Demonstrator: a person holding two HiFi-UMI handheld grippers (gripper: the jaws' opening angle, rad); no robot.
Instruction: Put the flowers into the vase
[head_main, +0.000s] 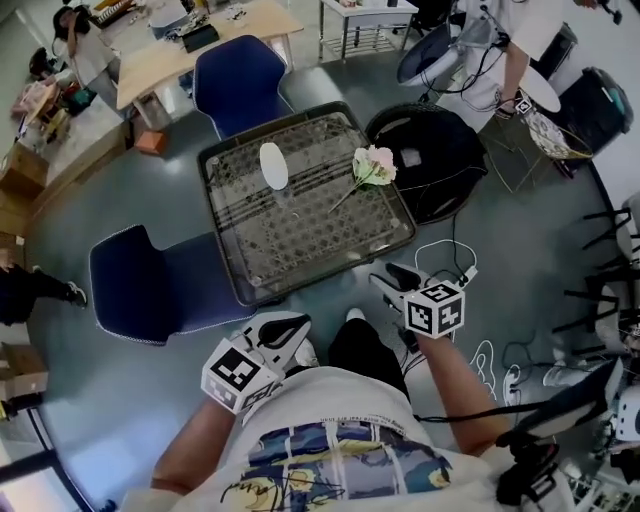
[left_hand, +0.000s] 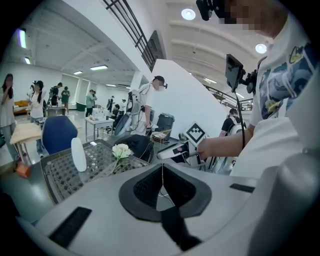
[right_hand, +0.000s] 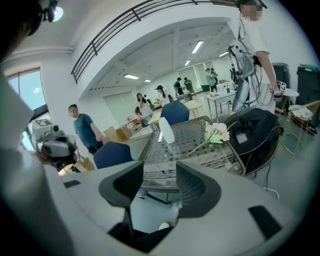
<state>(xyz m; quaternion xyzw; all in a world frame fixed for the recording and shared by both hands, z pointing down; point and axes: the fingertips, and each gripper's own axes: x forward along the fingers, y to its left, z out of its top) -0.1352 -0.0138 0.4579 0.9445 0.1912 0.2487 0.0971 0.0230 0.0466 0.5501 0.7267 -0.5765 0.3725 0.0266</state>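
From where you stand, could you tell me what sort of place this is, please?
Likely an open-plan lab or workshop: worktables strewn with equipment, several people standing about, and loose cables on the floor.

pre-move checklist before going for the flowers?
1. Vase upright on the table: ok.
2. Flowers lying free on the table, apart from the vase: ok.
3. Right gripper open, nothing between its jaws: ok.
4. Left gripper open: not ok, jaws together, empty.
5. Grippers over the table: not ok, both short of its near edge.
6. Vase mouth clear: cannot tell.
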